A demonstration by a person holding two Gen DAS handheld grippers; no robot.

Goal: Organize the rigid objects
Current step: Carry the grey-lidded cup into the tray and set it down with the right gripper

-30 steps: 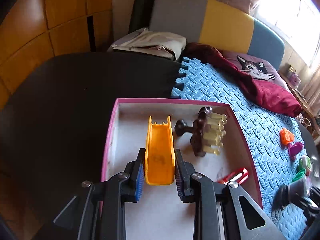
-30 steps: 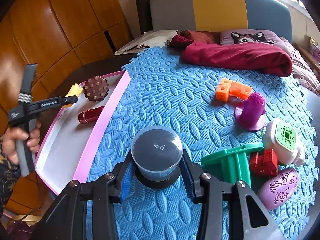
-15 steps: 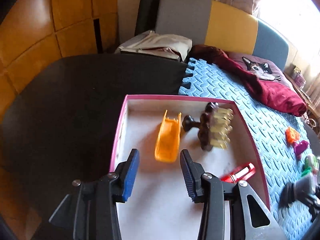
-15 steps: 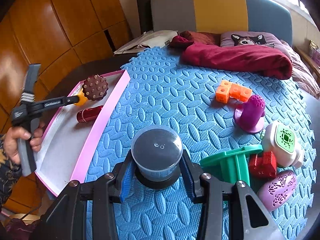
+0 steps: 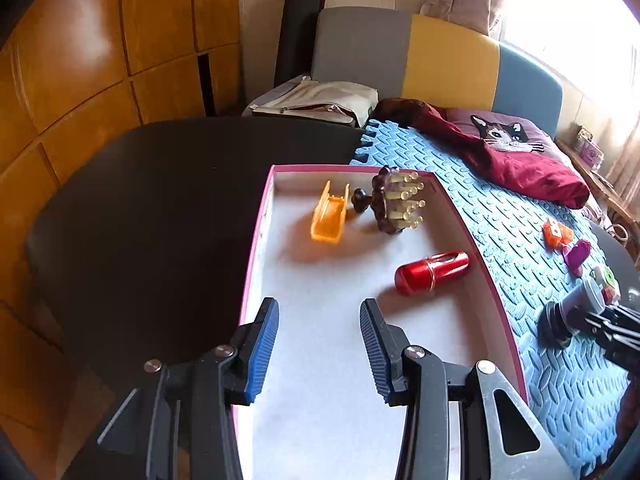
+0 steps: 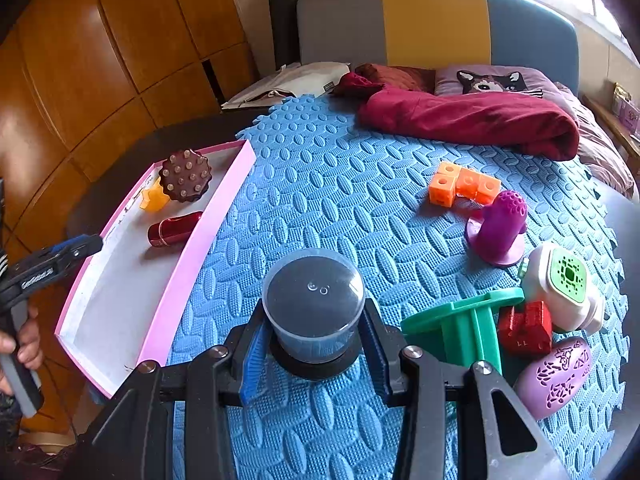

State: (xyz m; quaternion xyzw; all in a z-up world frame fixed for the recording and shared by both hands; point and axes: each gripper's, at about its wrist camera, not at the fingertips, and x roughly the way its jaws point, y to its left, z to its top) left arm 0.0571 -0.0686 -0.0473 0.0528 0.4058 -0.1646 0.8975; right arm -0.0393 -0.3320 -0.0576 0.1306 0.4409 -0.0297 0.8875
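Note:
My left gripper (image 5: 318,338) is open and empty above the near part of the pink-rimmed tray (image 5: 494,292). In the tray lie an orange slide piece (image 5: 329,216), a brown spiked massager (image 5: 394,204) and a red tube (image 5: 432,272). My right gripper (image 6: 314,346) is shut on a clear-topped grey round container (image 6: 314,306) that rests on the blue foam mat (image 6: 340,184). The tray (image 6: 200,248) lies to its left. The right gripper and container also show in the left wrist view (image 5: 576,312).
On the mat to the right lie orange cubes (image 6: 462,186), a purple knobbed piece (image 6: 500,228), a green spool (image 6: 464,324), a red block (image 6: 524,328), a white-green box (image 6: 564,288) and a purple oval (image 6: 554,376). A red blanket (image 6: 472,120) lies at the back.
My left gripper opened, let go of the orange slide piece in the tray and pulled back toward the tray's near end. The right gripper stayed shut on the container.

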